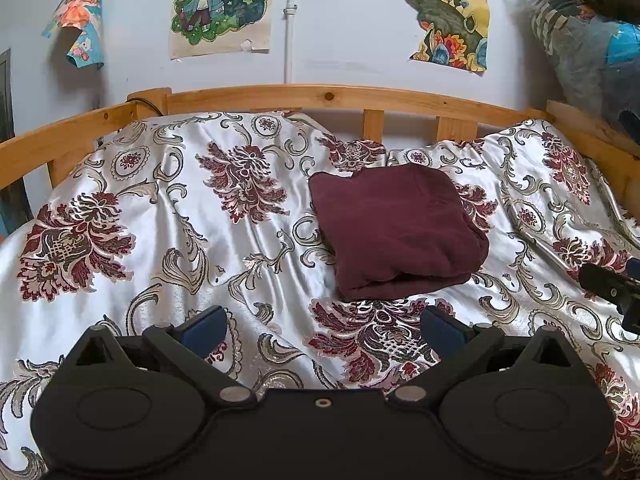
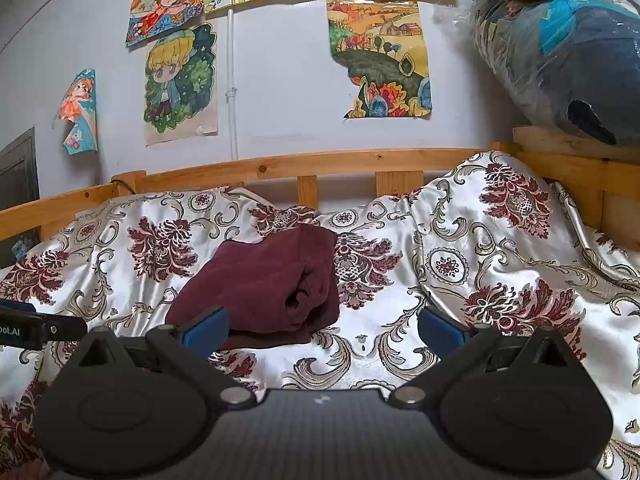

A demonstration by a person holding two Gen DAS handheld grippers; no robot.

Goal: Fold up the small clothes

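A dark maroon garment (image 1: 396, 232) lies folded into a thick square on the floral bedspread (image 1: 180, 240). It also shows in the right wrist view (image 2: 268, 284), with its rolled edge facing me. My left gripper (image 1: 322, 330) is open and empty, just short of the garment's near edge. My right gripper (image 2: 322, 330) is open and empty, with its left fingertip (image 2: 206, 330) in front of the garment's near corner. The right gripper's tip (image 1: 612, 288) shows at the right edge of the left wrist view, and the left gripper's tip (image 2: 40, 328) shows at the left edge of the right wrist view.
A wooden bed rail (image 1: 320, 98) runs along the far side and both ends. Drawings (image 1: 222, 4) hang on the wall behind. A plastic-wrapped bundle (image 2: 568, 60) sits on a wooden ledge at the right. The bedspread bunches up at the right (image 2: 512, 232).
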